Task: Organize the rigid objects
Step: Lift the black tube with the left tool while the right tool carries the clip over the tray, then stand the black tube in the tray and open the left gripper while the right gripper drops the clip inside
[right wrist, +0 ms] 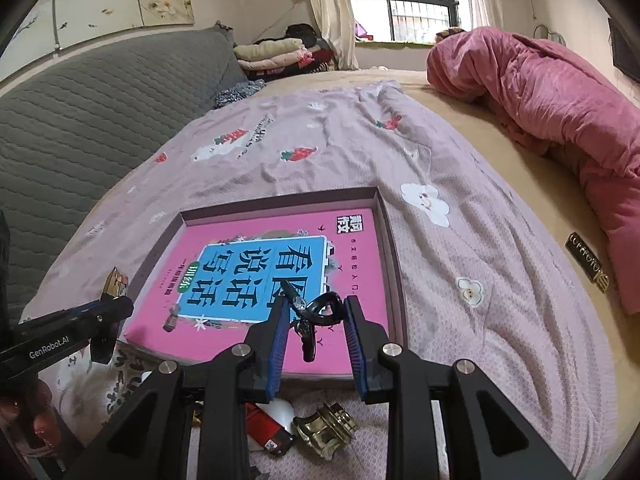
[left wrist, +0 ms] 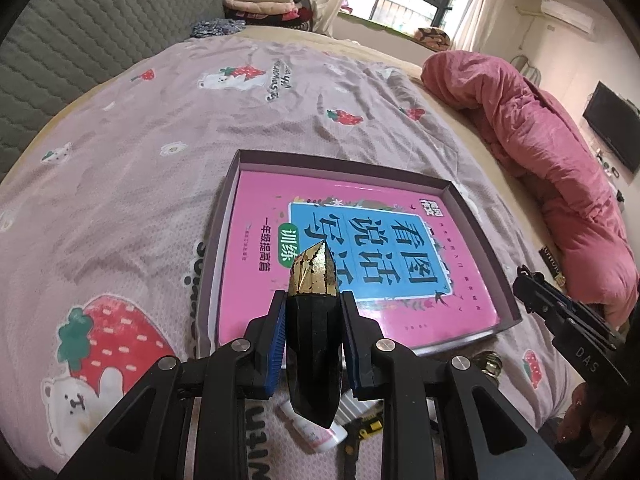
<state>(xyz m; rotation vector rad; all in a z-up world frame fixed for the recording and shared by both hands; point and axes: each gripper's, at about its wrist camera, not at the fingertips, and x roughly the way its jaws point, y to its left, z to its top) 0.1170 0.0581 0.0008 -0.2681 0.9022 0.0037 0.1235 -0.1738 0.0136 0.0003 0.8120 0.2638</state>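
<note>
— What do the left tongs (left wrist: 313,322) hold?

— A black and gold pointy thing (left wrist: 314,320), pinched tight, its long way pointing ahead at the tray (left wrist: 230,216).

— And the right tongs (right wrist: 315,330)?

— They grip a small black clip (right wrist: 316,312). Both hang just over the near edge of the pink book (right wrist: 256,280) in the tray on the bed (left wrist: 140,140) — so I think each drops straight down.
</note>
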